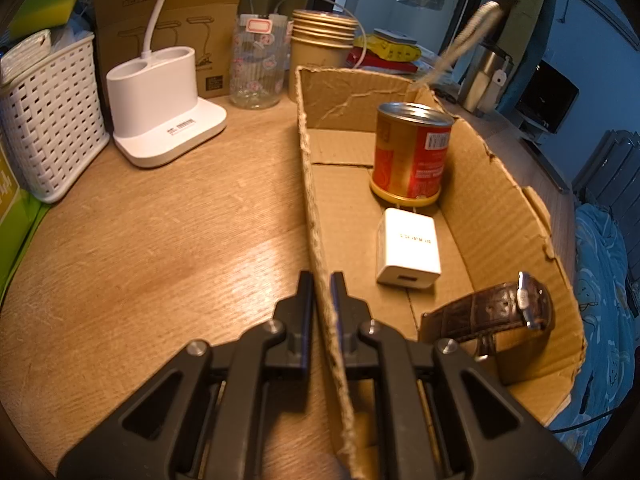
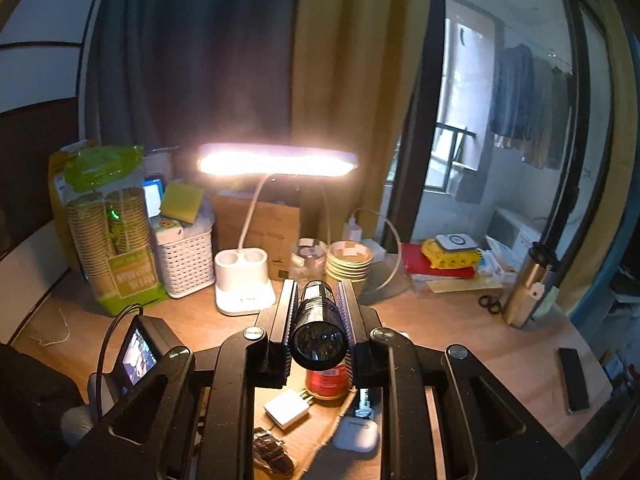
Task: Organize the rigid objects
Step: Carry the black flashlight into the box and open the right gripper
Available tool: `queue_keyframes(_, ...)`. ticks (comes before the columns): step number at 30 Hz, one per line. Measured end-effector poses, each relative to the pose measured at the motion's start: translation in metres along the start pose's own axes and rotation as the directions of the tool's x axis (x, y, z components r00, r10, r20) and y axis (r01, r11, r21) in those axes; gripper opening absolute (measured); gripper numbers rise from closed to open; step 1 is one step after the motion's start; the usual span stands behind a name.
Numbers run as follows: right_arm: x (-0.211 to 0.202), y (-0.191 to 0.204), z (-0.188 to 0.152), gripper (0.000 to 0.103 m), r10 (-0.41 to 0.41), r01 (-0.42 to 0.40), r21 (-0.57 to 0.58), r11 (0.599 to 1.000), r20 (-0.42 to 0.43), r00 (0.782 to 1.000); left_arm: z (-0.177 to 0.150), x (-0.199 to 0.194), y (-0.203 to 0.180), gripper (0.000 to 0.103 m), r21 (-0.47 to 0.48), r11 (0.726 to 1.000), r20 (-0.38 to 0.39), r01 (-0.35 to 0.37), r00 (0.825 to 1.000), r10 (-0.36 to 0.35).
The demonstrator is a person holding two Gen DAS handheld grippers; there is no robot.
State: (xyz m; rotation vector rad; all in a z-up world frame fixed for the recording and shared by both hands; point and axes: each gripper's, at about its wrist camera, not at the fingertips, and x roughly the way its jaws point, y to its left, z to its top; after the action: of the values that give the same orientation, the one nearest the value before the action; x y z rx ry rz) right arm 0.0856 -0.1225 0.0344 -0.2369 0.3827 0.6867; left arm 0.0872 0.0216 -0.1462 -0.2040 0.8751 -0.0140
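The wooden desk carried everything. On it lay one cardboard box, open-topped and rough-edged, and it held three things: one red-and-gold tin can standing upright toward the far end, one white charger block lying just in front of the can, and one brown leather-strap watch on its side near the close end. The left gripper had its two fingers nearly together on the box's left wall, one finger outside and one inside, pinching the cardboard.

Behind the box stood one white woven basket, stuffed with packets, then one white lamp base with two wells, one clear patterned glass jar and one stack of gold-rimmed paper cups.

The right gripper hung above the box, clamped on one black flashlight, lens facing the camera. Below it, beside the box on the desk, sat one white earbud case.
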Motion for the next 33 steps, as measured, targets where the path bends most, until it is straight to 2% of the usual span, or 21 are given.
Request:
queue_keyframes(7, 0.038, 0.005, -0.022, 0.022, 0.096, -0.090, 0.076, 0.993, -0.086, 0.992, 0.000, 0.000, 0.000, 0.010, 0.001, 1.000, 0.002, 0.000, 1.000, 0.000)
queue_keyframes(12, 0.055, 0.011, -0.033, 0.022, 0.122, -0.111, 0.089, 0.990, -0.130, 0.984, 0.000, 0.000, 0.000, 0.009, 0.001, 1.000, 0.002, 0.000, 1.000, 0.000)
queue_keyframes(21, 0.085, 0.013, -0.058, 0.022, 0.149, -0.124, 0.119, 0.985, -0.232, 0.961, 0.000, 0.000, 0.000, 0.009, 0.001, 1.000, 0.002, 0.000, 1.000, 0.000)
queue_keyframes(26, 0.096, 0.009, -0.067, 0.022, 0.180, -0.135, 0.176, 0.975, -0.273, 0.945, 0.000, 0.000, 0.001, 0.009, 0.001, 1.000, 0.002, 0.000, 1.000, 0.000)
queue_keyframes(33, 0.104, 0.009, -0.069, 0.022, 0.165, -0.106, 0.196, 0.975, -0.315, 0.935, 0.000, 0.000, 0.001, 0.009, 0.000, 1.000, 0.002, 0.000, 1.000, 0.000)
